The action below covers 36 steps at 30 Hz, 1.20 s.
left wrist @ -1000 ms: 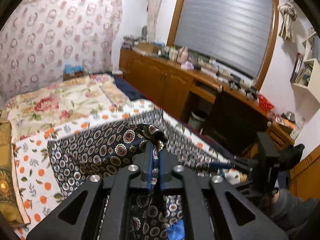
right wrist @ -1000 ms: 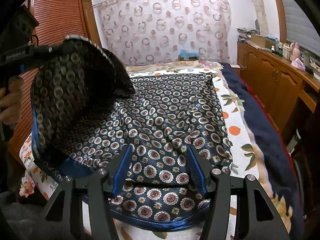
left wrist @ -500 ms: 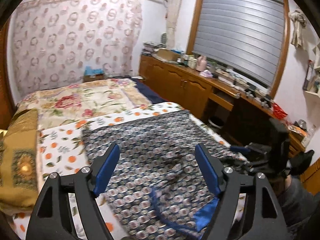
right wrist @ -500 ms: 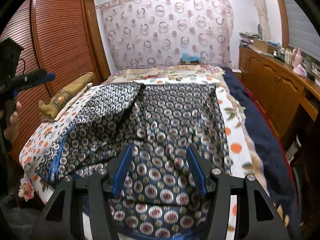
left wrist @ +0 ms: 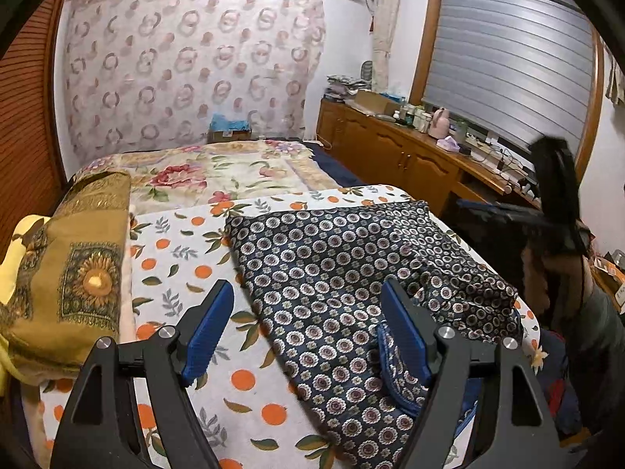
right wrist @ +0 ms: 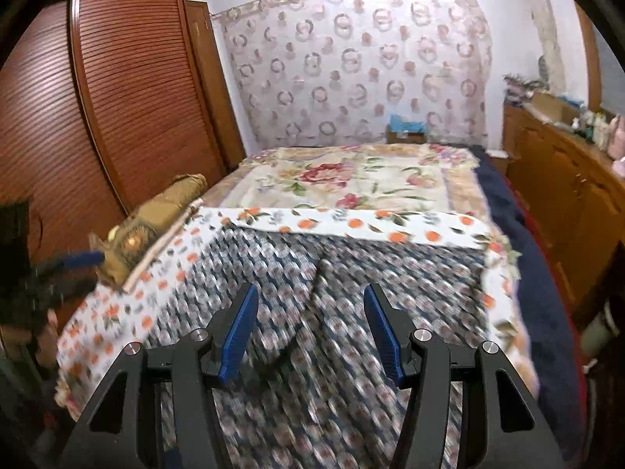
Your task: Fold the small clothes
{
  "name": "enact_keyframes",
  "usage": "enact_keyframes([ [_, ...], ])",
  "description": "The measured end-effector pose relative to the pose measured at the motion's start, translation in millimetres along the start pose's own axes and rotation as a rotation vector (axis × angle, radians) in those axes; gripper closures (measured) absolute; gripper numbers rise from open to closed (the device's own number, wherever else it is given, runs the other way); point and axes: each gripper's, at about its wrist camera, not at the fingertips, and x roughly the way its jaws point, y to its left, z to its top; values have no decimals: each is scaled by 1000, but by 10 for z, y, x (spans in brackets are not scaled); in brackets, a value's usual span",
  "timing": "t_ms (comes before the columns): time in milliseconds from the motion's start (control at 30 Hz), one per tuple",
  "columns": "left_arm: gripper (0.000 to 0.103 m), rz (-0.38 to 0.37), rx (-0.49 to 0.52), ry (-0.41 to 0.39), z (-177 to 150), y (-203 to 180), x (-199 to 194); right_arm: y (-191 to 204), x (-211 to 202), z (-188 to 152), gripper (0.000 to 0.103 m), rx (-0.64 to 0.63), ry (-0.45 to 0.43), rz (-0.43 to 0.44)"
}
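A dark navy garment with a round medallion print point(left wrist: 332, 273) lies spread on the bed, one part folded over itself at its right side. It shows blurred in the right wrist view point(right wrist: 343, 312). My left gripper point(left wrist: 308, 328) is open and empty, above the garment's near left edge. My right gripper point(right wrist: 312, 328) is open and empty, above the garment's near middle. The right gripper also shows at the right of the left wrist view point(left wrist: 547, 215), and the left gripper at the left of the right wrist view point(right wrist: 58, 269).
The bed has a white sheet with orange fruit print point(left wrist: 175, 258) and a floral quilt point(left wrist: 203, 172) behind it. An olive-gold folded cloth point(left wrist: 78, 265) lies at the bed's left side. A wooden cabinet point(left wrist: 410, 156) runs along the right, a slatted wardrobe point(right wrist: 97, 117) along the left.
My left gripper let go of the garment's lifted flap, which dropped onto the garment, and opened and drew back. The right gripper stayed open and rose away from the cloth.
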Motion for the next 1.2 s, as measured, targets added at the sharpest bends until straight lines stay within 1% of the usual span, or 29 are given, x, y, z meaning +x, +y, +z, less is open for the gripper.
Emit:
enact_keyframes([
  [167,25,20,-16,3,-85,86,19,-18,505,202,45,24,66,9],
  [233,25,41,-38,-17,-119,125,15,-55,717,248,45,37,101,6],
  [300,25,64,-62,-32,-150,176,21,-111,958,263,45,61,148,6],
  [433,25,70,-93,-29,-193,270,47,-224,1357,256,45,127,235,29],
  [533,25,80,-103,-21,-231,315,62,-280,1573,280,45,163,279,49],
  [600,25,80,-108,-14,-259,335,71,-302,1655,308,45,158,286,43],
  [667,25,82,-112,-4,-286,351,90,-252,1671,317,50,143,286,46],
  [700,25,82,-114,0,-297,354,103,-217,1684,320,55,127,289,38],
  [733,25,82,-116,2,-311,359,109,-165,1657,310,67,105,286,28],
  [767,25,82,-121,4,-322,362,114,-84,1659,280,73,85,281,31],
  [800,25,79,-123,7,-331,358,118,-26,1658,266,87,62,277,43],
  [833,25,76,-123,10,-339,355,123,25,1648,262,98,34,270,45],
  [900,25,78,-120,14,-351,349,132,124,1516,261,101,-32,229,27],
  [967,25,78,-117,17,-355,344,136,239,1364,305,102,-98,160,14],
  [1000,25,77,-117,17,-355,347,141,296,1247,356,102,-133,114,-14],
  [1133,25,72,-113,19,-349,326,145,391,755,605,102,-201,-43,-72],
  [1200,25,66,-109,22,-352,309,155,351,561,733,102,-208,-91,-103],
])
